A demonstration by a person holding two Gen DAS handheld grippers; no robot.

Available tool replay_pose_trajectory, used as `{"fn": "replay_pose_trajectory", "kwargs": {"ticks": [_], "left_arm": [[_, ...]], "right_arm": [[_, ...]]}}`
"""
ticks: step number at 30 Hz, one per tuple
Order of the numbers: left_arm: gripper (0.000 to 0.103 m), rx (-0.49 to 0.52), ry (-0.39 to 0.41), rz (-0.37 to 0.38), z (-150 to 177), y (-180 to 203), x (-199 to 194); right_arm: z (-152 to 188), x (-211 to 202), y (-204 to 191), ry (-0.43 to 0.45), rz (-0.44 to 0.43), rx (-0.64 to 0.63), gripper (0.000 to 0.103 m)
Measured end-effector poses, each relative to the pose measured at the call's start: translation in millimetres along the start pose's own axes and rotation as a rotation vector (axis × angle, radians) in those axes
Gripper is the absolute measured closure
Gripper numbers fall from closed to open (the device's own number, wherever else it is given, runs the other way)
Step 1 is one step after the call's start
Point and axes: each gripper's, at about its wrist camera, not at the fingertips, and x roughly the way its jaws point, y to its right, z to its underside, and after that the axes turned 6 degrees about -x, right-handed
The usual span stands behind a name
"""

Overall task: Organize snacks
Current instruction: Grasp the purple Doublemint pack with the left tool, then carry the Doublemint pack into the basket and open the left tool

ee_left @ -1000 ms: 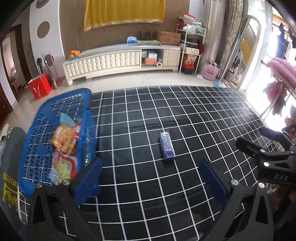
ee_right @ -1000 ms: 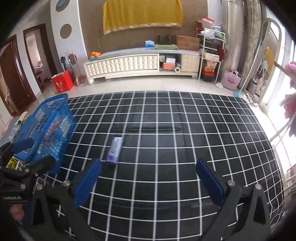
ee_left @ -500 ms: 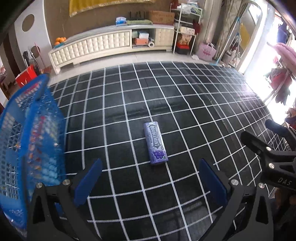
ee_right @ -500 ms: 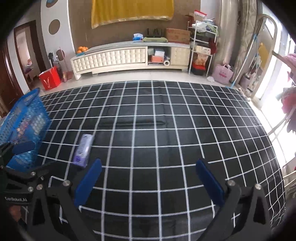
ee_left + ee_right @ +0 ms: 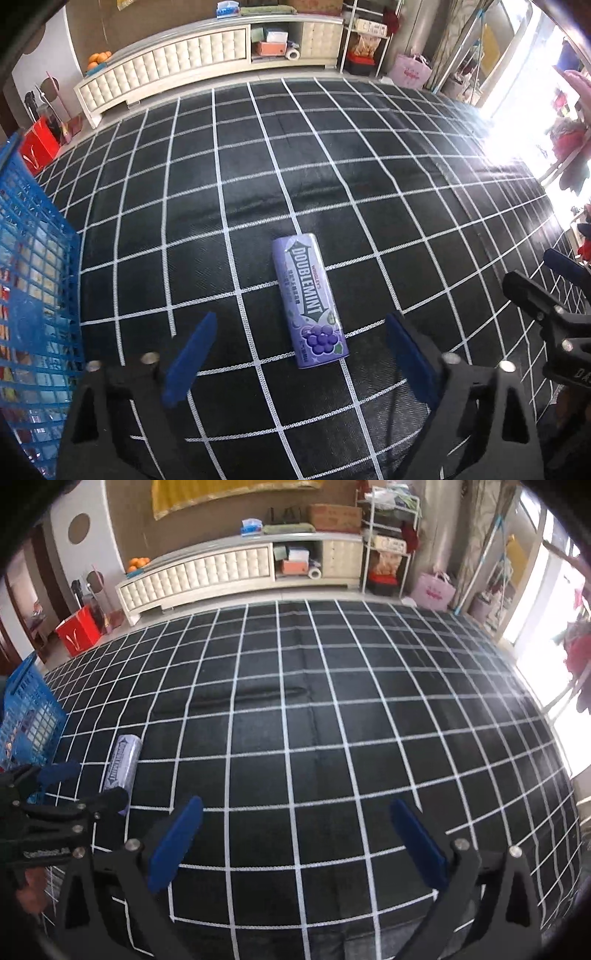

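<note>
Left wrist view, from the left edge inward: a blue plastic basket [image 5: 37, 280] with an open lattice wall stands on the mat, colourful wrappers showing dimly through its mesh. Beside it spreads the black woven mat [image 5: 229, 192], ruled with white stitched lines into squares, slightly rippled in a ridge across its middle. The left gripper [image 5: 297, 354] hovers low over the mat with its flat blue pads spread wide apart, clamped on nothing. Between those pads and a little ahead of them lies the purple Doublemint gum pack [image 5: 309, 301], a slim rectangular box with rounded corners and a glossy face, grape cluster printed at its near end, lying flat and at a slight angle to the grid lines. At the far right the black frame of the right gripper [image 5: 561, 295] juts in.

Right wrist view: the basket's corner [image 5: 27, 709] is at the left, the gum pack [image 5: 122, 764] just beside it on the mat, partly behind the left gripper's black arm. The right gripper [image 5: 295, 834] holds its blue pads wide apart over bare squares, well clear of the pack.
</note>
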Motion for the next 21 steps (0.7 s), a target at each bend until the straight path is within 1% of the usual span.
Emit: {"fn": "replay_pose_trajectory", "kwargs": {"ticks": [3, 6, 8, 9, 11, 12, 15, 17, 21], "left_arm": [[0.028, -0.01, -0.027, 0.023, 0.0, -2.0, 8.8], [0.037, -0.014, -0.035, 0.012, 1.1, -4.0, 14.9], [0.047, -0.011, -0.031, 0.004, 2.4, -7.0, 17.6], [0.057, -0.019, -0.022, 0.001, 2.6, -8.3, 17.8], [0.063, -0.037, -0.018, 0.009, 2.9, -12.5, 17.1], [0.072, -0.032, -0.017, 0.011, 3.5, -12.8, 16.2], [0.074, -0.006, -0.02, 0.003, 3.5, -11.1, 13.9], [0.074, -0.01, -0.024, 0.004, 4.3, -10.2, 10.8], [0.074, -0.02, -0.019, 0.028, 8.7, -7.8, -4.4]], "right_arm": [[0.6, 0.3, 2.8, -0.013, 0.011, 0.013, 0.0], [0.3, -1.7, 4.2, -0.01, 0.012, 0.024, 0.0], [0.0, -2.3, 3.8, -0.007, 0.016, 0.026, 0.0], [0.3, -2.8, 3.8, -0.004, 0.016, 0.026, 0.0], [-0.2, -5.2, 2.8, 0.007, 0.014, 0.024, 0.0], [-0.4, -5.9, 2.4, 0.01, 0.014, 0.022, 0.0], [-1.4, -4.3, 0.7, 0.01, 0.016, 0.022, 0.0], [-1.4, -3.7, 0.8, 0.011, 0.012, 0.022, 0.0], [1.2, -3.6, -0.9, 0.012, 0.037, 0.006, 0.0]]}}
